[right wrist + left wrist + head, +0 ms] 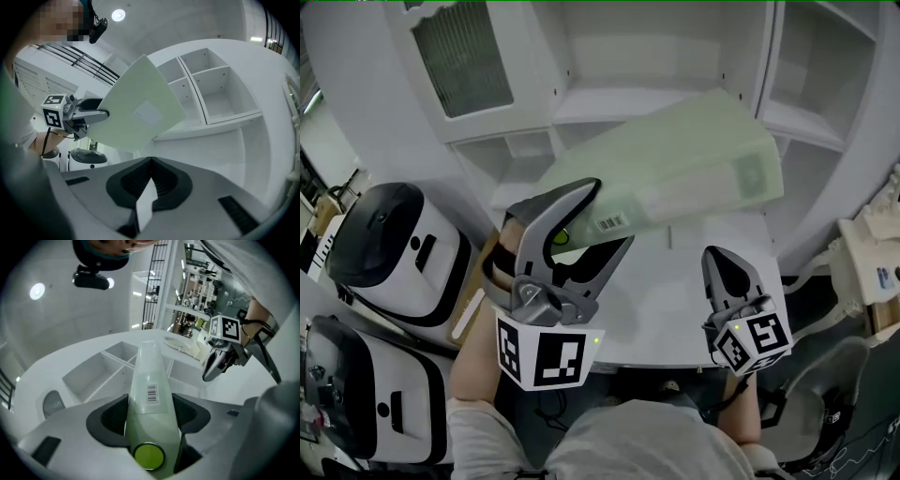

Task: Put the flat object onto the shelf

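Note:
The flat object [675, 159] is a pale green, translucent case with a barcode label and a round green button at one corner. My left gripper [609, 217] is shut on its near corner and holds it tilted in the air before the white shelf unit [609, 103]. In the left gripper view the case [147, 380] stands edge-on between the jaws, pointing at the shelf compartments [108, 366]. My right gripper [724, 260] hangs to the right, below the case, shut with nothing in it. From the right gripper view the case [136, 108] covers part of the shelf [206, 89].
A white tabletop [675, 300] lies under both grippers. Two white-and-black machines [394, 244] [356, 394] stand at the left, beside a brown board [473, 291]. White clutter [872, 253] and a chair [825, 394] are at the right.

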